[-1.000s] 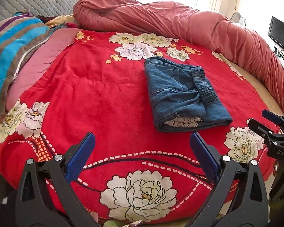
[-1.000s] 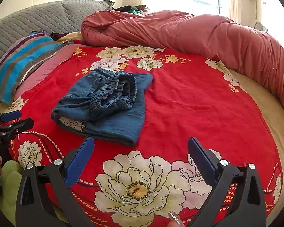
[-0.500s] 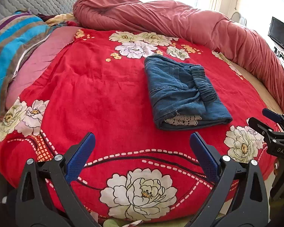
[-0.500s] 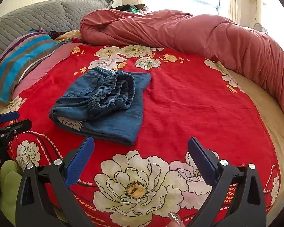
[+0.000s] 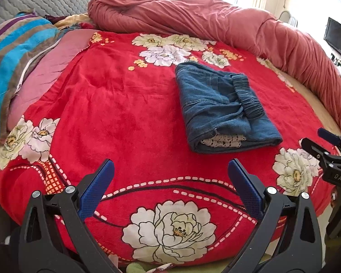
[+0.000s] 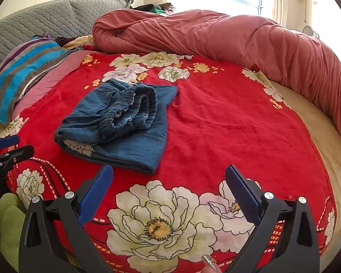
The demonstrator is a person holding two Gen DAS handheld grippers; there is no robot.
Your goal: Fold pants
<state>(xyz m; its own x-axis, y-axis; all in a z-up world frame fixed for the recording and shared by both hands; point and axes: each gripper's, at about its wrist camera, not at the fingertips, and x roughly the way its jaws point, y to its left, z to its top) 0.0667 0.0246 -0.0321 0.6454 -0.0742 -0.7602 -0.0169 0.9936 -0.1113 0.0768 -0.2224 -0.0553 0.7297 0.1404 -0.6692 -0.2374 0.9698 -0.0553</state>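
Folded pants (image 5: 222,109) underside hidden (lace peeking).

Pants (image 5: 225,109) lie on blanket (image 5: 125,118), before duvet (image 5: 216,25).

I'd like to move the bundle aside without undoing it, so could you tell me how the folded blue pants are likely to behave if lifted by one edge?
The folded blue pants are soft denim in loose layers, so they would probably sag and unfold. The gathered waistband lies unsecured on top and may slide off. Pushing across the plush red blanket would likely bunch them.
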